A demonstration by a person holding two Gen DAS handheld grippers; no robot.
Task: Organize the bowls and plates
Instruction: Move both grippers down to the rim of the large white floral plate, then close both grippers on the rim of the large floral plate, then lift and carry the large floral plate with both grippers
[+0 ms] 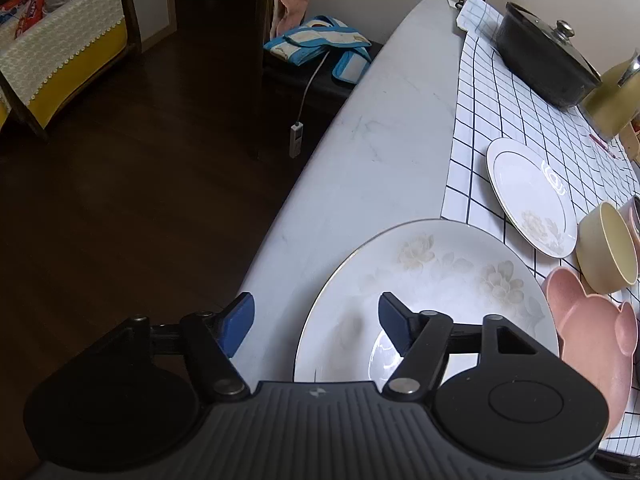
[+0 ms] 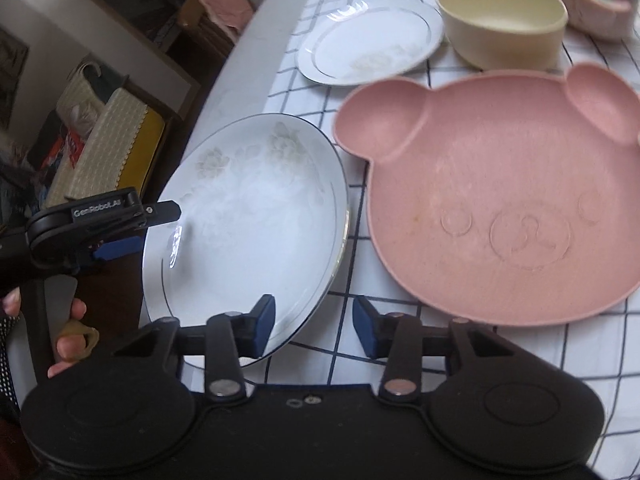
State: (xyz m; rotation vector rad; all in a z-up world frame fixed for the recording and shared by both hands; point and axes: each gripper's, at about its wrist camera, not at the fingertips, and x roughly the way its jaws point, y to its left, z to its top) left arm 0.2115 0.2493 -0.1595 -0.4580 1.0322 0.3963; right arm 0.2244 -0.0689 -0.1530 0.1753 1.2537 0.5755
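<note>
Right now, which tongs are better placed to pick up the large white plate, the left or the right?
Left, probably. The left tongs are open and straddle the near edge of the large white plate. The right tongs are open too, but they sit between that plate and the pink bear plate.

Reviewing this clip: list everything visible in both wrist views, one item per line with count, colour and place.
large plate: 1, white floral, table edge, beside bear plate
bear plate: 1, pink, on checked cloth
small plate: 1, white, farther back
bowl: 1, cream, beside small plate
pot: 1, black, glass lid, far end
checked cloth: 1, white, on table
table: 1, pale marble
left gripper: open, at large plate's rim
right gripper: open, over large plate's near edge
</note>
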